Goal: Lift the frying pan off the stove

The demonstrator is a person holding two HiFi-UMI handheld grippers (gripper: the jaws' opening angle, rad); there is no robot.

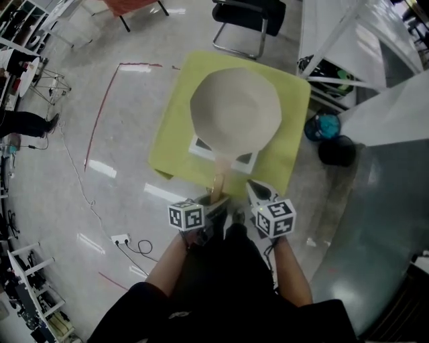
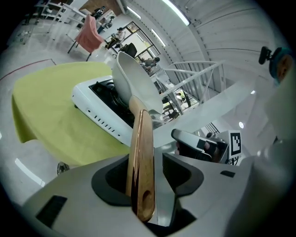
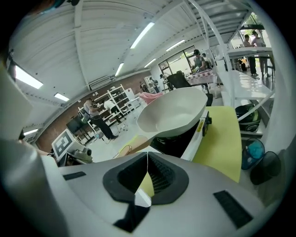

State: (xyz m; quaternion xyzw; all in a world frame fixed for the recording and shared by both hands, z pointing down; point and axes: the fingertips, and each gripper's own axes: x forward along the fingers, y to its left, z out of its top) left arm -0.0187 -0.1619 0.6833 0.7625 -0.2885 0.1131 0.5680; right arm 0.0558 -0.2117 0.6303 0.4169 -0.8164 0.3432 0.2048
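Observation:
A cream frying pan (image 1: 234, 110) sits on a white stove (image 1: 201, 145) on a table with a yellow-green cloth (image 1: 288, 134). Its wooden handle (image 1: 219, 175) points back toward me. My left gripper (image 1: 216, 204) is at the handle's end. In the left gripper view the handle (image 2: 141, 152) runs between the jaws of the left gripper (image 2: 147, 159), close to the left pad, with a gap on the right, so the jaws stand open. My right gripper (image 1: 258, 193) hovers just right of the handle. The right gripper (image 3: 147, 173) is shut, with nothing between its pads, and faces the pan (image 3: 173, 115).
A black chair (image 1: 248, 17) stands beyond the table. A teal bag (image 1: 325, 126) and a black round thing (image 1: 337, 151) lie on the floor at the table's right, beside a white metal frame (image 1: 348, 40). A power strip with cable (image 1: 120, 239) lies at the left.

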